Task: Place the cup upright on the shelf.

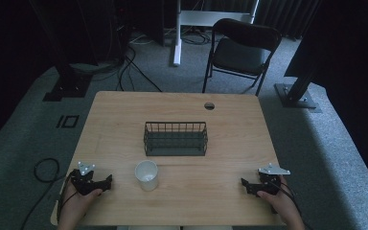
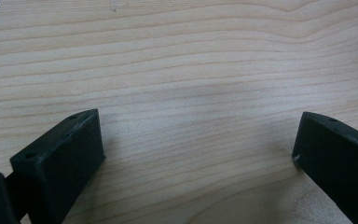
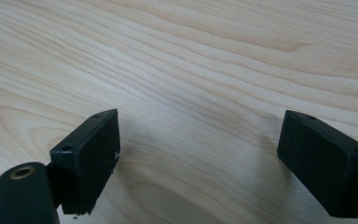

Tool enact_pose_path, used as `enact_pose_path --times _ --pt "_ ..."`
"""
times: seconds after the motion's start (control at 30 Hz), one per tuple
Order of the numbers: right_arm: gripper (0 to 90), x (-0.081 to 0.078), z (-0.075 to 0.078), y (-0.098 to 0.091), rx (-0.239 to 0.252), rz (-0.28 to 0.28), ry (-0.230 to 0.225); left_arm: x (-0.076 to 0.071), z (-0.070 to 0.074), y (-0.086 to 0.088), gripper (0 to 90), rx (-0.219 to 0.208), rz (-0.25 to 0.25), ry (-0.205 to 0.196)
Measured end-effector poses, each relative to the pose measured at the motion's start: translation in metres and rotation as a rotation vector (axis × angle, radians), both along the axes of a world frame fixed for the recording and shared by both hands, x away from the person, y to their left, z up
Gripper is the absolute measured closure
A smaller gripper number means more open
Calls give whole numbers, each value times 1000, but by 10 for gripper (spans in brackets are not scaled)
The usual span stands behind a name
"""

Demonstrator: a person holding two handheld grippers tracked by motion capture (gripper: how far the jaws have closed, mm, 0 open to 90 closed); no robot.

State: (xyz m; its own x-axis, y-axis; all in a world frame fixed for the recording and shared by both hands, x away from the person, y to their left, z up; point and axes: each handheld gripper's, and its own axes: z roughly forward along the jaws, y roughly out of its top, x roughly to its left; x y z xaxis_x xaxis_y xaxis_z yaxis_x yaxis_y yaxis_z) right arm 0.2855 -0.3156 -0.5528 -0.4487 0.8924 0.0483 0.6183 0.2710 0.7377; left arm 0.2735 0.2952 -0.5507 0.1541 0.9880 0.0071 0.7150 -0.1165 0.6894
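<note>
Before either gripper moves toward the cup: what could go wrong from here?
1. The white cup stands upright and looks light; an open left gripper coming in from the side could tip it.
2. The wire basket sits just behind the cup, so a push forward could knock the cup into it.
3. The right gripper trails a cable near the table edge; it could snag.

White cup (image 1: 146,175); black wire basket (image 1: 175,139); pale wood-grain table (image 1: 124,124).

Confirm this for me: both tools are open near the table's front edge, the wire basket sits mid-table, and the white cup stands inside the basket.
One thing is wrong: the white cup is not inside the wire basket. The high view shows it standing on the table in front of the basket, apart from it, nearer the left tool. The rest holds: the left and right tool are open.
</note>
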Motion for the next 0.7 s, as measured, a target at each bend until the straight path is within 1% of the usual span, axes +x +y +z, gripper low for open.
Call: enact_pose_path --times 0.07,0.33,0.5,0.53,0.57,0.7 --pt "128 -1 0 1 -15 13 -8 0 0 0 20 0 0 0" --pt "128 0 7 7 -12 54 -39 0 0 0 20 0 0 0" --pt "128 1 11 14 -16 81 -43 0 0 0 20 0 0 0" --pt "130 1 13 17 -17 95 -48 0 0 0 20 0 0 0" --pt "130 1 13 17 -17 95 -48 0 0 0 20 0 0 0" --pt "135 3 14 23 -12 130 -53 0 0 0 20 0 0 0"
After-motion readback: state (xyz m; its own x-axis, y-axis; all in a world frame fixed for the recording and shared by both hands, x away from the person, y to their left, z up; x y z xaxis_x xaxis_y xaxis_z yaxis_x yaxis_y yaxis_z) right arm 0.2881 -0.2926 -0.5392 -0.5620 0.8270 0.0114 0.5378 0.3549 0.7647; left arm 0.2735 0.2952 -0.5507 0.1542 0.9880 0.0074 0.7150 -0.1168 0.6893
